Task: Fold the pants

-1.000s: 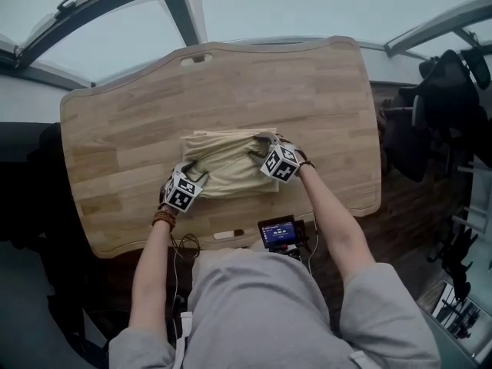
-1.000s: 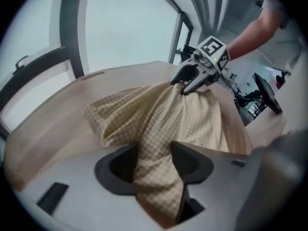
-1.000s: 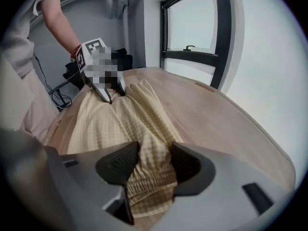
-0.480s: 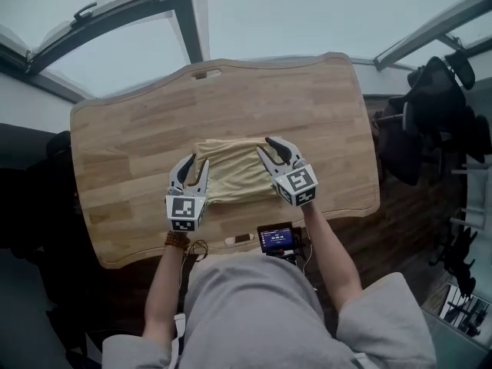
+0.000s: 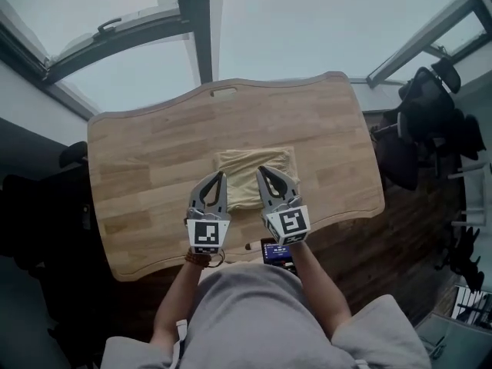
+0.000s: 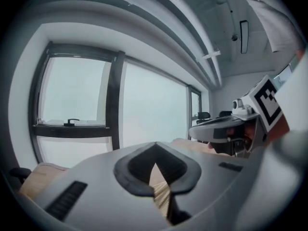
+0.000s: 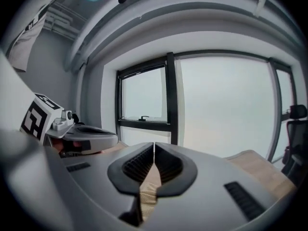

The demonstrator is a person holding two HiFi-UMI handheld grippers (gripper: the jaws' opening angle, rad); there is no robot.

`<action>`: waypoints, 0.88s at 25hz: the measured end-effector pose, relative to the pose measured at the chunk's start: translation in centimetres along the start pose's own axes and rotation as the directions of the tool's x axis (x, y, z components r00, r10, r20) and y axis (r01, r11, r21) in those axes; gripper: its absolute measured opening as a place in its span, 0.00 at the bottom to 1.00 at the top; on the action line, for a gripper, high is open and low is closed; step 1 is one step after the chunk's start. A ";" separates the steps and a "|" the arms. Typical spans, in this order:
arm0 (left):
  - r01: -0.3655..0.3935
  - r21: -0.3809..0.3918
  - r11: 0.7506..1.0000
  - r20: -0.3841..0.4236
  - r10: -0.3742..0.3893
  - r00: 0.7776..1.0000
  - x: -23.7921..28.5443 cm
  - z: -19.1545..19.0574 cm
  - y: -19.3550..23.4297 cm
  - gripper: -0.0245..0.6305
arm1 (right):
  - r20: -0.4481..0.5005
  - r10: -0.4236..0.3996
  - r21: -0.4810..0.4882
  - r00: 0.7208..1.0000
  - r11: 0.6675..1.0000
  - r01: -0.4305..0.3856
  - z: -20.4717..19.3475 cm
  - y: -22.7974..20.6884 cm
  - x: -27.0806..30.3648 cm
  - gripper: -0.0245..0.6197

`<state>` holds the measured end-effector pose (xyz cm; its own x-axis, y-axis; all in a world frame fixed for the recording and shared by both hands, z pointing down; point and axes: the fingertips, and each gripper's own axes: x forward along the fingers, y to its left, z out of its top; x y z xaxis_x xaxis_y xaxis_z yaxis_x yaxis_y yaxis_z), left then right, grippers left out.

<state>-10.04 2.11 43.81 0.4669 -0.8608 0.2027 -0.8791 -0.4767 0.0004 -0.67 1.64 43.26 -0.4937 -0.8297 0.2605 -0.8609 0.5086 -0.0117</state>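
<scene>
The pants (image 5: 247,162) lie folded into a flat beige rectangle at about the middle of the tabletop (image 5: 146,175), apart from every edge. Bare wood is open all around them. There are wide areas to the left and right, a broad band up to the far edge, where a small slot (image 5: 224,92) is cut, and a narrower band on the near side. Dark chairs (image 5: 430,121) stand just past the right edge, and a large window (image 5: 307,29) is behind the far edge.

The left gripper (image 5: 221,176) and the right gripper (image 5: 260,171) are side by side over the near part of the tabletop and point to the far side. Each has its jaws brought together, tips meeting, with nothing held.

In the head view the grippers cover the near edge of the pants. A small screen (image 5: 277,250) at the near edge is half behind the right gripper. In each gripper view only a thin pale strip shows below the tips, and I cannot tell if it is wood or cloth.

One second ago both grippers were down on the pants, one at each end, and the cloth looked rumpled. Half a second ago they were off it with the jaws spread. The jaws have just been closing, with nothing between them.
</scene>
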 end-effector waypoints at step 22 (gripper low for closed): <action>0.145 -0.001 0.989 -0.029 -0.145 0.989 -4.0 -2.4 -2.9 0.05 | -0.060 -0.032 0.034 0.998 0.999 0.034 -3.1 4.7 -5.1 0.04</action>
<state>-9.58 7.36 45.32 0.5863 -0.7771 0.2289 -0.8022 -0.5963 0.0305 -1.83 8.97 44.91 -0.4580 -0.8301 0.3179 -0.8807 0.4723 -0.0358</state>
